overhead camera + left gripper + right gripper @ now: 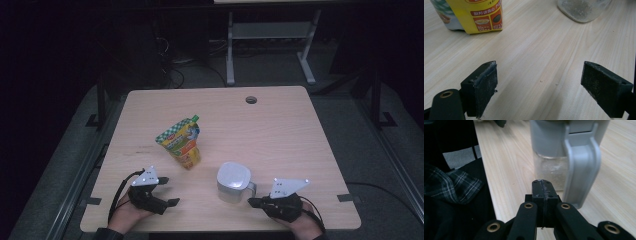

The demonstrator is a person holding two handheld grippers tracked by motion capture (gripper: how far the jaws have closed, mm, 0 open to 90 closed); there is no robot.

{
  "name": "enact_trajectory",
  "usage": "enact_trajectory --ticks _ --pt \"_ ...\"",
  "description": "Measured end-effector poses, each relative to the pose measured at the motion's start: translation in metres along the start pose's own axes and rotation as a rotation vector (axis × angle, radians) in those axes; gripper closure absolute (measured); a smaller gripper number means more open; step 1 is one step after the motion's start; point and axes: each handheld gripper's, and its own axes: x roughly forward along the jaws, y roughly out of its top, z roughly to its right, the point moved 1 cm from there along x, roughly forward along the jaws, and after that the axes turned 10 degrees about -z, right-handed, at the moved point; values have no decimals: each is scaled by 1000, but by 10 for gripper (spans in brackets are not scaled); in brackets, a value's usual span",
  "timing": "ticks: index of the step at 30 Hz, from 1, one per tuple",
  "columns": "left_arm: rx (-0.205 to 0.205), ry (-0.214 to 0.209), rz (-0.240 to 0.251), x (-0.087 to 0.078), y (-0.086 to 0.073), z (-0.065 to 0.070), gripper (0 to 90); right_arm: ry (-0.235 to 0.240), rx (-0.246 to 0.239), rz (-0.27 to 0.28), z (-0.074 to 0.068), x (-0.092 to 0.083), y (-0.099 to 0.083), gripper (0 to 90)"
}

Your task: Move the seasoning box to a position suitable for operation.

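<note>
A glass jar [233, 182] with a grey lid and a grey handle [581, 170] stands near the table's front edge. My right gripper [251, 201] lies just to its right, jaws shut with nothing between them. In the right gripper view the closed tips [542, 186] sit right in front of the jar's glass wall [551, 170], beside the handle. A colourful standing pouch [181, 142] leans left of the middle. My left gripper [170, 191] rests at the front left, open and empty. The left gripper view has the pouch [471, 15] and the jar [581, 10] beyond the wide-apart pads [485, 85].
The wooden table [280, 135] has a round cable hole [251, 99] near its far edge. A metal table frame [270, 35] stands on the floor behind it. A plaid sleeve [454, 187] hangs by the table's front edge.
</note>
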Motion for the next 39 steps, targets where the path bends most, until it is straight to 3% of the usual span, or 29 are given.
enact_trajectory --ticks 12,31,39 --pt "3 -3 2 1 1 1 135 -49 15 12 14 -4 0 900" --pt "0 -13 3 2 0 -1 135 -108 46 53 49 -4 9 900" --pt "6 -19 15 1 1 -1 135 -103 43 61 45 -9 8 900"
